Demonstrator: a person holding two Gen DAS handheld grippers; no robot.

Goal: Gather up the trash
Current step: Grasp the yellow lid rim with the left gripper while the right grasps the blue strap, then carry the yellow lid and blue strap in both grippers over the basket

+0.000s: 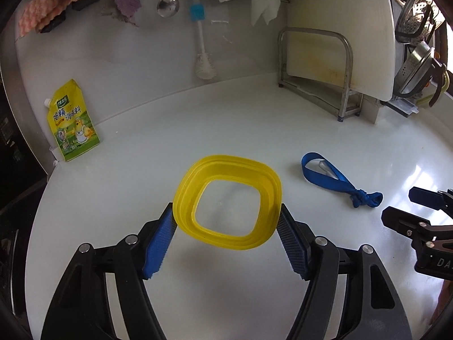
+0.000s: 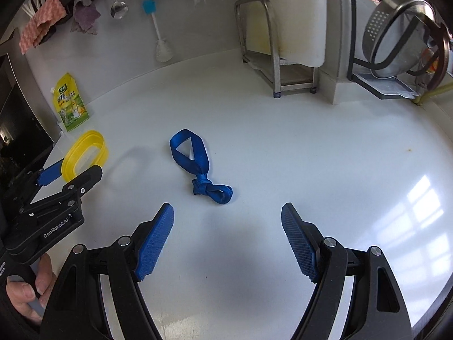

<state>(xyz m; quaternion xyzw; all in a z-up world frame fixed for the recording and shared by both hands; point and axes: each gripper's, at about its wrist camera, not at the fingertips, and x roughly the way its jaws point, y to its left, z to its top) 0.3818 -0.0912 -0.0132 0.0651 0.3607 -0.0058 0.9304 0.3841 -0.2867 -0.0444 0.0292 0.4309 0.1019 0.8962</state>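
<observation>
Left gripper (image 1: 228, 212) clamped on yellow ring (image 1: 228, 205). Right gripper (image 2: 228, 212) spread wide, empty, knotted blue strap (image 2: 198, 167) at twelve o'clock.

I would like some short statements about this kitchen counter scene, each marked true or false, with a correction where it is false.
1. The left gripper holds the yellow square ring between its fingers. True.
2. The right gripper holds the blue knotted strap. False: its fingers are open and empty, and the strap lies on the white counter ahead of them.
3. The yellow seasoning pouch lies flat in the middle of the counter. False: it stands at the far left edge, by the wall.
4. A white cutting board stands upright in a metal rack. True.
5. The yellow ring has an open centre. True.
</observation>
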